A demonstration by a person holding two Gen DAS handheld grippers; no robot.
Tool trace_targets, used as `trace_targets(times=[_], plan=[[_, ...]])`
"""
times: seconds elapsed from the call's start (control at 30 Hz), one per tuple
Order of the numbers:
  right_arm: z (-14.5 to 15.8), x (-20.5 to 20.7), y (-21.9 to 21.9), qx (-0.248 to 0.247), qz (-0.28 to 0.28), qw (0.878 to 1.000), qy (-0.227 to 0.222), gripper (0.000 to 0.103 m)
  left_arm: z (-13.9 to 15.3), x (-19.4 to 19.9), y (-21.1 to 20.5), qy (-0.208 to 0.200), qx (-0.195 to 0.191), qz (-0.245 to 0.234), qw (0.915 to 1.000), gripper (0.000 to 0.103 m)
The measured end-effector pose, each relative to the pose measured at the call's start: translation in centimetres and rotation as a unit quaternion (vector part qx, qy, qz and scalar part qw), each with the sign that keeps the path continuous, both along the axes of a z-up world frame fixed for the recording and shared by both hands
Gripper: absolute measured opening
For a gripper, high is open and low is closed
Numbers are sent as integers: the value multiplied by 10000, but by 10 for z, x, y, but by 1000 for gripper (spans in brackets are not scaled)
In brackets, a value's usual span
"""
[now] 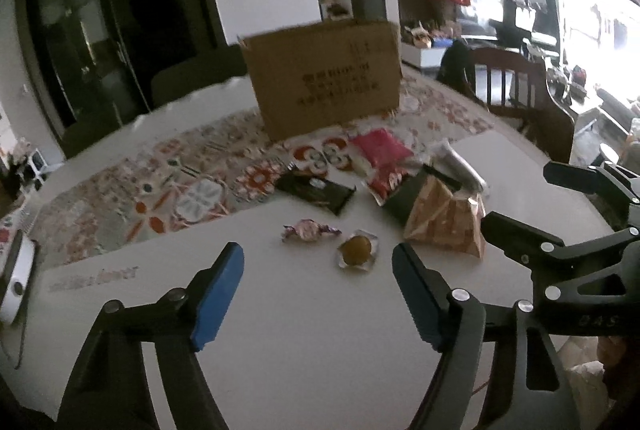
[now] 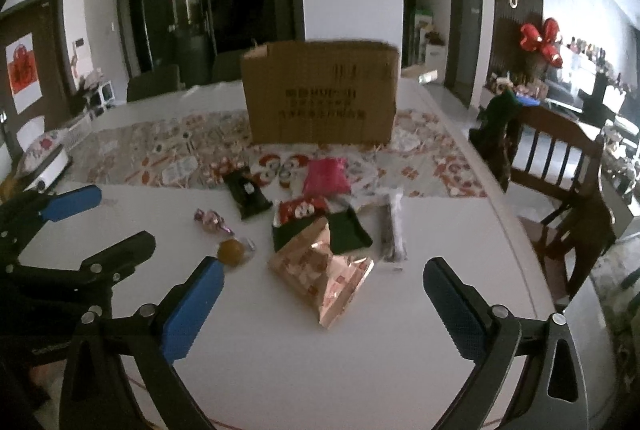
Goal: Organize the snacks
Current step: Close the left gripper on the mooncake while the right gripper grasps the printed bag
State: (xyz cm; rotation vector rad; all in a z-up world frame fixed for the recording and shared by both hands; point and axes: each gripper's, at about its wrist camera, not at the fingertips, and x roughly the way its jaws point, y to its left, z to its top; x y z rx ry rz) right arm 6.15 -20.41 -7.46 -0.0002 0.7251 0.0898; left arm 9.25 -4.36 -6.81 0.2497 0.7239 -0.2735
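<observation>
The left gripper [image 1: 318,272] hangs above the white table [image 1: 300,350] with its blue-padded jaws spread wide and nothing between them; the right gripper [image 2: 320,288] is likewise parted and empty, a little to its side.

The snacks lie loose in a small cluster on the table, between the grippers and a brown cardboard box [image 2: 320,91] that stands upright on a patterned red-and-white table runner [image 2: 160,149]. Nearest the left gripper are two small sweets — a round amber candy [image 1: 357,250] in clear, crinkled wrap and, just beside it, a twist-wrapped candy [image 1: 310,230] in pink and purple foil. Nearest the right gripper is a shiny copper-pink foil bag [image 2: 324,270], creased and lying flat, its upper edge overlapped by a dark green packet [image 2: 348,232]. Behind these are a red printed packet [image 2: 298,209], a plain magenta pouch [image 2: 325,175] at the runner's edge, and a black packet [image 2: 248,193] with a small white label. A clear, silvery wrapper [image 2: 394,230] lies just right of the green packet.

A wooden chair [image 2: 560,181] stands at the table's right side.
</observation>
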Motion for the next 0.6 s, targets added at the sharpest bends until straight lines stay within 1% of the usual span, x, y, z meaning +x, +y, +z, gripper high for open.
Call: trace_targets(times=[0.07, 0.2, 0.23, 0.37, 0.47, 0.53, 0.6], plan=[[-6, 5, -3, 9, 10, 10000, 89, 97, -9, 8, -4, 109, 34, -80, 9999, 75], [-20, 21, -9, 56, -6, 9994, 341, 95, -22, 19, -9, 316, 92, -247, 9992, 69], [-23, 24, -10, 55, -3, 9992, 398, 93, -24, 22, -11, 345, 117, -284, 9989, 68], [-35, 34, -12, 138, 42, 9977, 658, 90, -36, 31, -16, 474, 178, -397, 9979, 67], [-44, 38, -13, 198, 53, 9963, 833, 87, -42, 36, -19, 553, 181, -455, 9973, 65], [-49, 41, -14, 244, 61, 9953, 939, 87, -47, 39, -20, 657, 140, -521, 9964, 63], [-53, 43, -15, 267, 87, 9948, 980, 86, -50, 43, -22, 724, 102, -559, 9958, 62]])
